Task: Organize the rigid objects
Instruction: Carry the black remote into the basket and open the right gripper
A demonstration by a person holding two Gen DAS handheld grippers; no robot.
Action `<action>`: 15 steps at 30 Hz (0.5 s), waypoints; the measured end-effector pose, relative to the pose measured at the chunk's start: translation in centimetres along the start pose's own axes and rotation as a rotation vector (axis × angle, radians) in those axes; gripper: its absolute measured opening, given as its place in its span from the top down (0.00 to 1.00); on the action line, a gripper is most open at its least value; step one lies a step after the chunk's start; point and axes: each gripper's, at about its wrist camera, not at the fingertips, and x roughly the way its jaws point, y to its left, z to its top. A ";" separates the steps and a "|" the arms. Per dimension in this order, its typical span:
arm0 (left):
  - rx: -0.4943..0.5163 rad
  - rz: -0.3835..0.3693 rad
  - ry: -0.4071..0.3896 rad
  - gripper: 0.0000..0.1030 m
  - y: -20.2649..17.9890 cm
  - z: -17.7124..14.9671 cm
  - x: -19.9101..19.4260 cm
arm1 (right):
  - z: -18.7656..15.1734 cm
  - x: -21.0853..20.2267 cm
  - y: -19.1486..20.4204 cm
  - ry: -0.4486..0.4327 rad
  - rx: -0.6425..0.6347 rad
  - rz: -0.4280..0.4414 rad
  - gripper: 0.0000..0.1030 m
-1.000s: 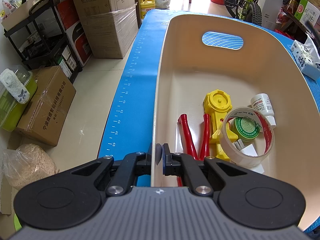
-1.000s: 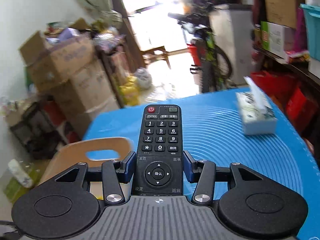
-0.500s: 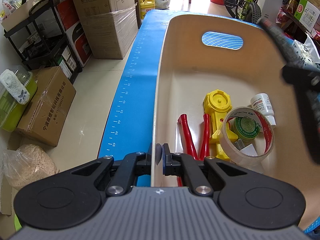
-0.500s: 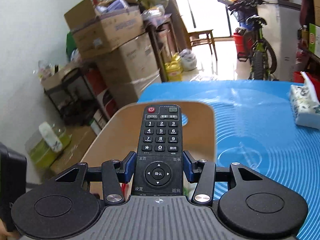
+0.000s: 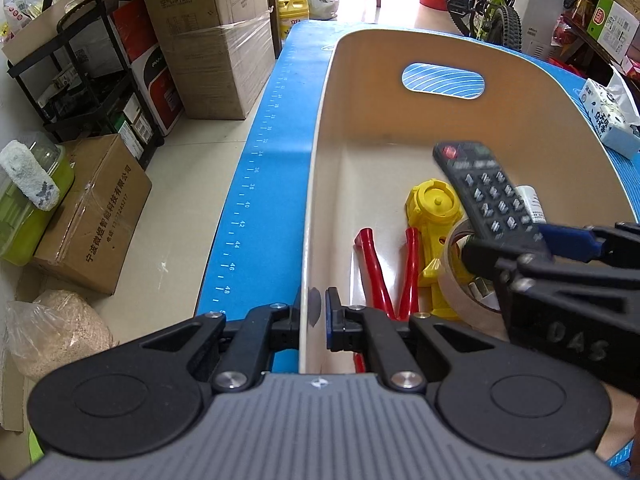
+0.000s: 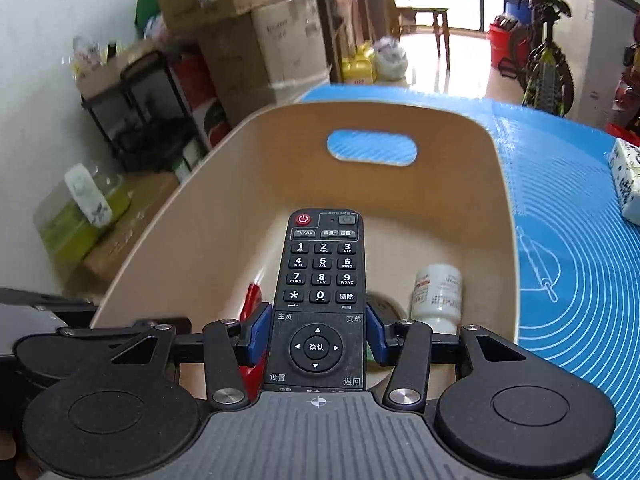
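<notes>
- Beige plastic fills your left wrist view: your left gripper (image 5: 313, 312) has its tongs clamped on the near wall of the bin (image 5: 320, 184), one pad outside, one inside, steadying it on the blue mat (image 5: 272, 184).
- On the bin floor you see red-handled pliers (image 5: 374, 264), a yellow tool (image 5: 434, 216), a roll of clear tape (image 5: 460, 280) and a small white bottle (image 5: 530, 200), all crowded toward the near right.
- From the right, your right gripper (image 5: 516, 244) reaches in over the tape roll, carrying the black remote (image 5: 484, 192) tilted nose-up above the yellow tool.
- A tissue pack (image 5: 608, 116) lies on the mat outside the bin, well apart from the work.

- Black keys dominate your right wrist view: the right gripper (image 6: 316, 336) has its tongs closed on the sides of the remote (image 6: 322, 280), gripping around the lower half, near the navigation ring.
- The remote hangs over the inside of the bin (image 6: 360, 120), not yet resting on anything; the white bottle (image 6: 438, 296) lies just beside it on the right, and a sliver of red handle (image 6: 252, 300) shows on its left.
- Risks, as I judge them: if you let go from this height the remote may land on the tape roll or the yellow tool and sit tilted or bounce. Lowering straight down could push the bottle aside or jam your fingers against the pile. If your left grip eases, the bin could slide on the mat.
</notes>
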 end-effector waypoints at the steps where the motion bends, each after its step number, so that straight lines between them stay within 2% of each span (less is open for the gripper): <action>1: 0.001 0.000 0.000 0.93 0.0 0.0 0.0 | 0.1 0.4 0.0 0.031 -0.001 -0.001 0.47; 3: 0.003 0.003 0.000 0.93 -0.1 0.0 0.0 | 0.2 0.8 0.0 0.059 -0.001 -0.003 0.47; 9: -0.002 0.009 0.000 0.93 -0.1 -0.1 -0.1 | 0.0 0.4 -0.2 0.055 0.006 -0.002 0.48; 10: -0.002 0.011 -0.001 0.93 -0.1 -0.1 -0.1 | 0.0 0.2 -0.4 0.046 0.011 0.003 0.41; 13: -0.008 0.020 -0.016 0.92 -0.1 -0.2 -0.7 | -0.3 -0.7 -0.6 0.019 0.025 0.012 0.38; 15: -0.021 0.032 -0.034 0.81 -0.1 -0.3 -1.5 | -0.3 -1.9 -0.7 -0.005 0.027 0.025 0.36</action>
